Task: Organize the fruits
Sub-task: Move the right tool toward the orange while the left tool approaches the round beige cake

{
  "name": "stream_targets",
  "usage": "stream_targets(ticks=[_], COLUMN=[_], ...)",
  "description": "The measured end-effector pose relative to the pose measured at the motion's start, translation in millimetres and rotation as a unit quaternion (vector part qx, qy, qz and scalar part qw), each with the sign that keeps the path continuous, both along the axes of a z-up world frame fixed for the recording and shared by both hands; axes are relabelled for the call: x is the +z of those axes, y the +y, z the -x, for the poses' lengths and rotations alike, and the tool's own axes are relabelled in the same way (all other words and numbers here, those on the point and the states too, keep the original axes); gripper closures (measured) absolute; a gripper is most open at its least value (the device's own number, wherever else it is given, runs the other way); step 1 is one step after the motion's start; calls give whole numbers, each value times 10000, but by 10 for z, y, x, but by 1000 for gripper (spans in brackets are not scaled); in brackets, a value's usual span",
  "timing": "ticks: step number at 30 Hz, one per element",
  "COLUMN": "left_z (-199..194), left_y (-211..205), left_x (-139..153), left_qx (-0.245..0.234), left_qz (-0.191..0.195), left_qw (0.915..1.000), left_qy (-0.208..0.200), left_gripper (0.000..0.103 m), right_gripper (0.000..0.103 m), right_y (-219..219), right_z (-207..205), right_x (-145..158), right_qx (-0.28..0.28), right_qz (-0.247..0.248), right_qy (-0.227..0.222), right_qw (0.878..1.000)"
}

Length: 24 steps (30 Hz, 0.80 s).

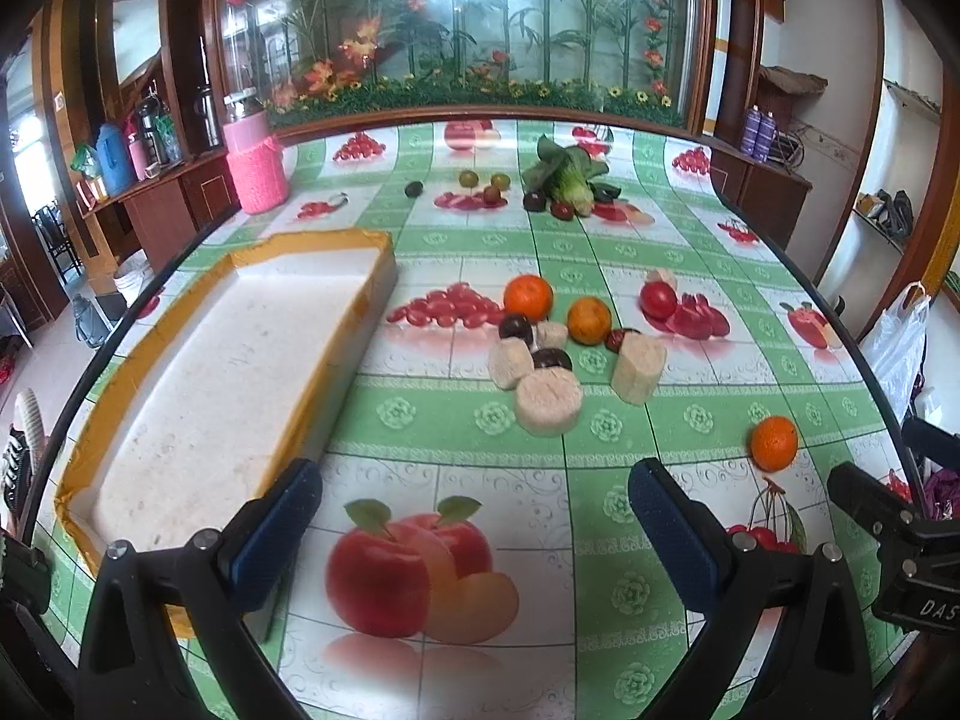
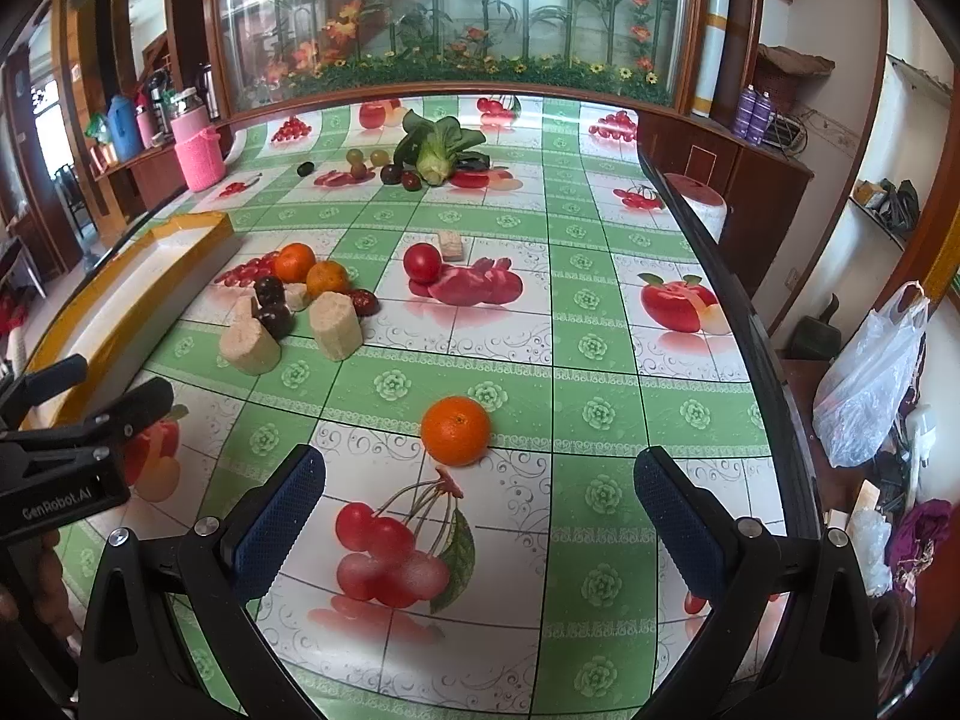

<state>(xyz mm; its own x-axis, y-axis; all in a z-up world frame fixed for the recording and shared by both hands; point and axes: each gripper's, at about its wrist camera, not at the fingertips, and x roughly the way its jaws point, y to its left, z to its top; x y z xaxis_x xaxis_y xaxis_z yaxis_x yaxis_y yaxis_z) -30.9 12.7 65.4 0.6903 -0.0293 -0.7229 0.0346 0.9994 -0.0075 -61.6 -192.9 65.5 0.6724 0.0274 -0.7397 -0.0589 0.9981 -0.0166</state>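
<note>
Pickup comes first, I judge: my right gripper (image 2: 480, 498) hangs wide and empty just short of the lone orange (image 2: 455, 430); my left gripper (image 1: 474, 510), also wide, waits beside the empty tray (image 1: 240, 354).

Black jaws, blue dimpled pads (image 2: 279, 519)

Orange (image 2: 455, 430) orange; tablecloth (image 2: 600, 324) green/white w/ fruit print.
</note>
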Motion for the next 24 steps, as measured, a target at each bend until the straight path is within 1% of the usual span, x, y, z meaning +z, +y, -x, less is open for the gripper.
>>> stream_targets(ticks=[11, 24], left_z=[109, 202], left_y=[248, 439], left_x=[195, 262], left_qx=[251, 321], left_qz=[39, 277], left_qw=[9988, 9976], left_qy=[-422, -539], left_gripper=[0, 0], right_gripper=[0, 0], right_y=[78, 298], right_z=[127, 143], right_x=[165, 236], right_qx=[-29, 147], right_qz=[-63, 22], right_qy=[-221, -182], right_qw=[9997, 9997])
